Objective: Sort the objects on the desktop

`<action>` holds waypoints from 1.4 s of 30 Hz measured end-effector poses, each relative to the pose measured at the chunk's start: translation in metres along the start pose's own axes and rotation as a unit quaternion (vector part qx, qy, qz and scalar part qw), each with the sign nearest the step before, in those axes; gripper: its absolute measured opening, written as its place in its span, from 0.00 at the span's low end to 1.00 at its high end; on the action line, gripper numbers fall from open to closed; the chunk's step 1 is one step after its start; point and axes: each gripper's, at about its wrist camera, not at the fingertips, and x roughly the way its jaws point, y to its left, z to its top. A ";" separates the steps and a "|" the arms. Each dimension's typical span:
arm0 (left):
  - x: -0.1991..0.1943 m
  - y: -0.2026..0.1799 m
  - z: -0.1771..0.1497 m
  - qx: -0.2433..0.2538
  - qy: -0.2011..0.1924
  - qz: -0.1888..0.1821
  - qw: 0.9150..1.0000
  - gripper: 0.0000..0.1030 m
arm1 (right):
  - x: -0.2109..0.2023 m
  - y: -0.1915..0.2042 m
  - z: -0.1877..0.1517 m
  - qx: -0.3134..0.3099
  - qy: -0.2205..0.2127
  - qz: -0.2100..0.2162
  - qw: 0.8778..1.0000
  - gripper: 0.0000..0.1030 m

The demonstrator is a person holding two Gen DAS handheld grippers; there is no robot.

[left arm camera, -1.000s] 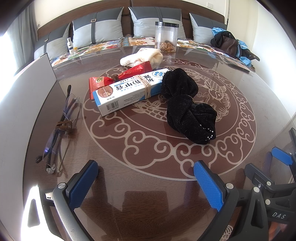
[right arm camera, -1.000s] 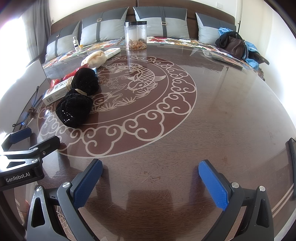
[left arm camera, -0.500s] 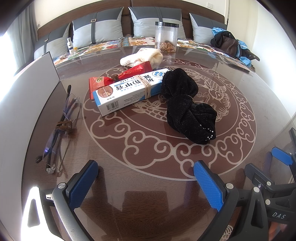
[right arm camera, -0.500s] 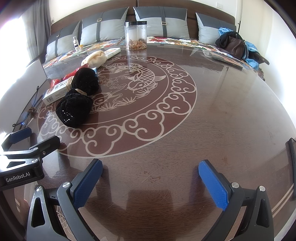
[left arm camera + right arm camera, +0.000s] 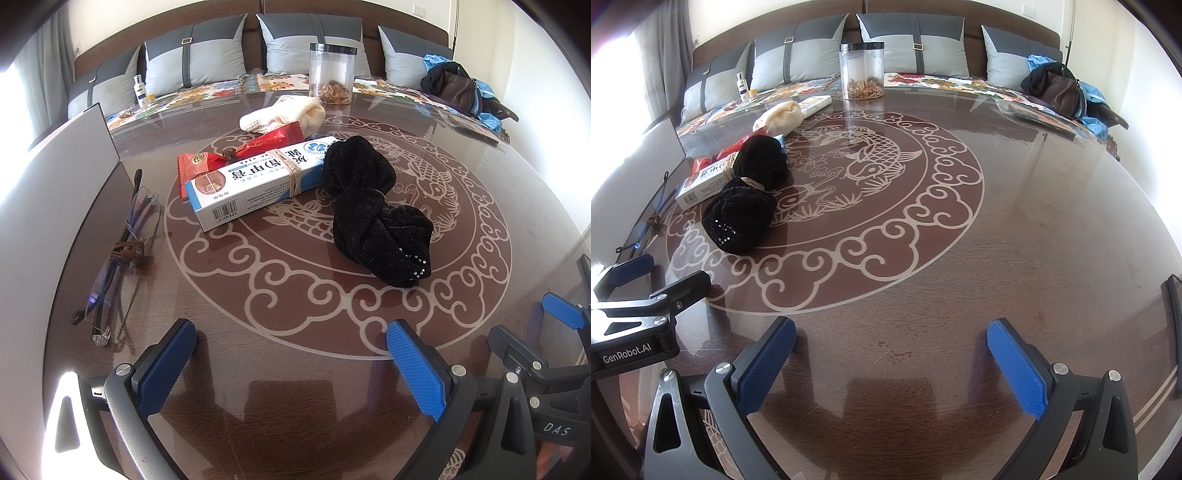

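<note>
On the round brown table a black cloth bundle tied with a band lies beside a white-blue cream box with a rubber band. Red snack packets and a cream knitted sock lie behind the box. Folded glasses lie at the left. My left gripper is open and empty, low over the table in front of these. My right gripper is open and empty over bare table; the bundle and box show far left.
A clear jar with a black lid stands at the table's far edge. A grey board stands along the left. A sofa with grey cushions and a dark bag lies behind the table.
</note>
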 end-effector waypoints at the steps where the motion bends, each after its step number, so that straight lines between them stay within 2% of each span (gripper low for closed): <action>1: 0.000 0.000 0.000 0.000 0.000 0.000 1.000 1.00 | 0.000 0.000 0.000 0.000 0.000 0.000 1.000 1.00; 16: -0.001 0.000 0.000 0.000 0.000 0.000 1.000 1.00 | 0.000 0.000 0.000 0.000 0.000 0.000 1.000 1.00; 18: -0.003 0.001 -0.001 0.003 0.013 -0.002 1.000 1.00 | 0.000 0.000 0.000 0.000 0.000 0.000 1.000 1.00; 22: -0.023 0.011 -0.024 -0.012 0.042 0.004 0.999 1.00 | 0.000 0.000 0.000 0.000 0.000 0.000 1.000 1.00; 24: -0.038 0.027 -0.040 -0.018 0.024 -0.019 0.999 1.00 | 0.000 0.000 0.000 0.000 0.000 0.000 1.000 1.00; 26: -0.047 0.044 -0.046 -0.020 0.009 -0.019 1.000 1.00 | 0.000 0.000 0.000 0.000 0.000 -0.001 1.000 1.00; 30: -0.040 0.080 -0.024 -0.040 0.011 0.012 0.999 1.00 | 0.000 0.000 0.001 0.000 0.000 -0.001 1.000 1.00; 33: -0.030 0.105 0.001 -0.082 0.003 0.004 0.997 1.00 | 0.000 0.000 0.001 0.000 0.000 -0.001 1.000 1.00; 36: -0.010 0.121 0.021 -0.106 0.016 -0.008 0.994 1.00 | 0.000 0.001 0.001 0.000 0.000 -0.001 1.000 1.00; 40: 0.014 0.130 0.033 -0.107 0.042 -0.003 0.993 1.00 | 0.001 0.000 0.001 0.000 0.000 -0.001 1.000 1.00; 42: 0.018 0.125 0.037 -0.088 0.041 0.009 0.995 1.00 | 0.001 0.000 0.001 0.000 0.000 -0.001 1.000 1.00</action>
